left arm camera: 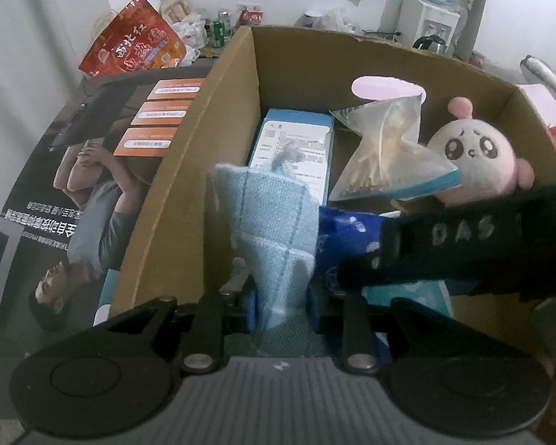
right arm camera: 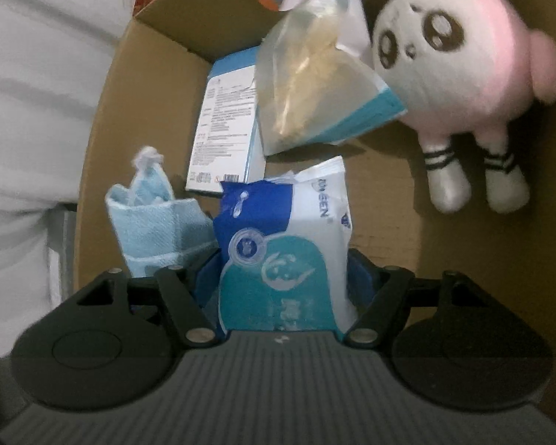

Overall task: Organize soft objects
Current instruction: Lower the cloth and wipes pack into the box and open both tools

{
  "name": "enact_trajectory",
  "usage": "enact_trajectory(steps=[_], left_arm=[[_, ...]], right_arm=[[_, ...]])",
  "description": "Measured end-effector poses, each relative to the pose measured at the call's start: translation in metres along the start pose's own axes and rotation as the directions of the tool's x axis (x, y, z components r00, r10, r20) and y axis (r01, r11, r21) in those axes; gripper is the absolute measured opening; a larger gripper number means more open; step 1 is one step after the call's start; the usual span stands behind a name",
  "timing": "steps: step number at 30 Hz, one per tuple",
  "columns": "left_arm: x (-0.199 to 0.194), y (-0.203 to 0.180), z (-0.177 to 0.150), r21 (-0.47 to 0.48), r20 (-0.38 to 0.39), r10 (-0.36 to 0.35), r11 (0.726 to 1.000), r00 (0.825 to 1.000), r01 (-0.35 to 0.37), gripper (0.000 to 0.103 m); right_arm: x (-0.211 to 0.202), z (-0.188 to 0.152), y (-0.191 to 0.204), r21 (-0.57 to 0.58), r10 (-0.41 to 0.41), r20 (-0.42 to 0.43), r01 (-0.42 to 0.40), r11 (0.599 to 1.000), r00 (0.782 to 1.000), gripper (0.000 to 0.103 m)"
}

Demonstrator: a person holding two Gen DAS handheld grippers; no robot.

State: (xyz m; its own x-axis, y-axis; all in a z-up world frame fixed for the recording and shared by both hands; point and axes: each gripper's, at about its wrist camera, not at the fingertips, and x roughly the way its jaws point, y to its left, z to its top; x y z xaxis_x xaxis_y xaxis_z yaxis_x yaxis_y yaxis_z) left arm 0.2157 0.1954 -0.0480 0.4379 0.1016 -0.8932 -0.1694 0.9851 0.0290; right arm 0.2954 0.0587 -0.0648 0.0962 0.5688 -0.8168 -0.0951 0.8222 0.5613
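- A light blue cloth (left arm camera: 274, 230) is seen standing up between the blue pads of the left gripper (left arm camera: 282, 309), inside a cardboard box (left arm camera: 189, 170); the pads sit close against both sides of the cloth, so the cloth is gripped.
- A blue and white wipes pack (right arm camera: 285, 244) is seen between the jaws of the right gripper (right arm camera: 283, 278); the jaws stand wide, with the pack filling the space between them, and whether the pads press on it cannot be told.
- In the right wrist view the cloth (right arm camera: 155, 222) is found just left of the wipes pack, near the left wall of the box (right arm camera: 103, 170).
- In the left wrist view the wipes pack (left arm camera: 348, 237) is seen just right of the cloth, partly hidden by a black strap with pale letters (left arm camera: 456, 241) that crosses the right side of the picture.
- A white and blue carton with printed text (right arm camera: 226, 137) is seen lying flat on the box floor behind the cloth and the pack.
- A clear zip bag with pale contents (right arm camera: 315, 85) is seen leaning over the carton.
- A pink and white plush toy (right arm camera: 459, 70) is seen lying at the right of the box, its face against the bag's blue edge.
- Outside the box, a printed poster (left arm camera: 92, 185) and a red snack bag (left arm camera: 137, 44) are seen on the left.
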Motion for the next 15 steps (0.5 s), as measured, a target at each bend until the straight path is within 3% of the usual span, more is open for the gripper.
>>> enact_trajectory(steps=[4, 13, 15], left_arm=[[0.001, -0.002, 0.001, 0.011, 0.003, -0.002, 1.000, 1.000, 0.002, 0.033], [-0.017, -0.010, 0.002, 0.045, 0.044, -0.003, 0.999, 0.999, 0.001, 0.052], [-0.022, -0.010, 0.003, 0.048, 0.061, 0.003, 0.999, 0.998, -0.006, 0.060]], right_arm=[[-0.005, 0.004, -0.008, 0.052, 0.035, 0.012, -0.036, 0.998, 0.999, 0.076], [-0.017, 0.006, -0.024, 0.164, 0.119, 0.032, -0.122, 0.979, 0.992, 0.080], [-0.018, 0.006, -0.026, 0.191, 0.141, 0.036, -0.146, 0.971, 0.989, 0.080]])
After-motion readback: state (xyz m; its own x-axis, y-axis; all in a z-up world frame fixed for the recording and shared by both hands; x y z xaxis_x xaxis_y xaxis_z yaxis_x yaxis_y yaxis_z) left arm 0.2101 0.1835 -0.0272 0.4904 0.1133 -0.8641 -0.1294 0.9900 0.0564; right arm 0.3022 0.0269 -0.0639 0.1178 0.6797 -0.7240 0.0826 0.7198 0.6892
